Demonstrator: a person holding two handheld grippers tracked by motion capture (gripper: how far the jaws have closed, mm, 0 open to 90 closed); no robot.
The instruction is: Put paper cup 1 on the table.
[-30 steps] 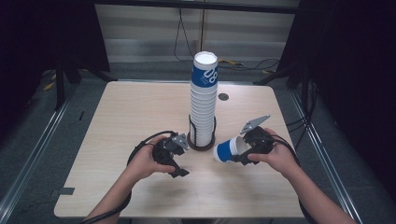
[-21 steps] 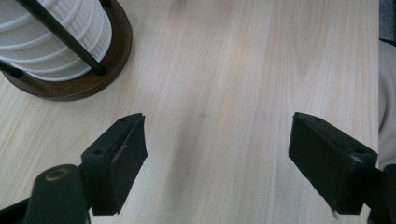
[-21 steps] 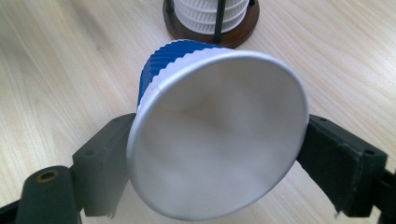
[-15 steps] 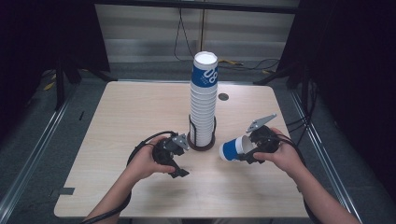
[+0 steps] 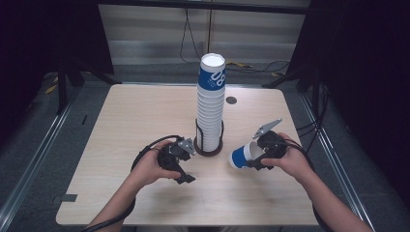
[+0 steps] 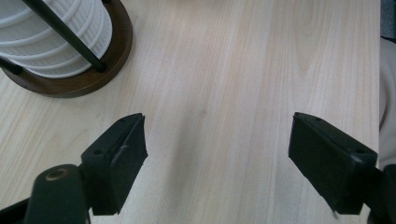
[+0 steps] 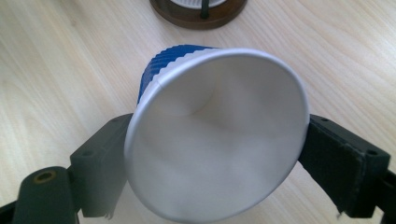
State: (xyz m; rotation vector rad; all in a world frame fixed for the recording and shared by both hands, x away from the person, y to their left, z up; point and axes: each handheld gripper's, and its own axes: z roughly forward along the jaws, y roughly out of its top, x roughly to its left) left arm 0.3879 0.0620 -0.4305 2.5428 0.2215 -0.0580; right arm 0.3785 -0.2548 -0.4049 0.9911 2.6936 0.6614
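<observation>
Blue cup (image 7: 215,140) (empty) between right tongs (image 7: 215,158), just opening

the left gripper (image 6: 215,154) hangs over bare wooden table (image 6: 233,70), its black jaws standing wide apart with nothing between them. toward the picture's top left, a round brown holder base (image 6: 100,70) carries ribbed white cups (image 6: 56,37) behind black rods (image 6: 65,32).

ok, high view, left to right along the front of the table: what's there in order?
Left hand → left gripper, jaws apart over bare table → stack of cups in its round holder → single blue cup lying on its side, between the jaws of the right gripper → right hand.
</observation>
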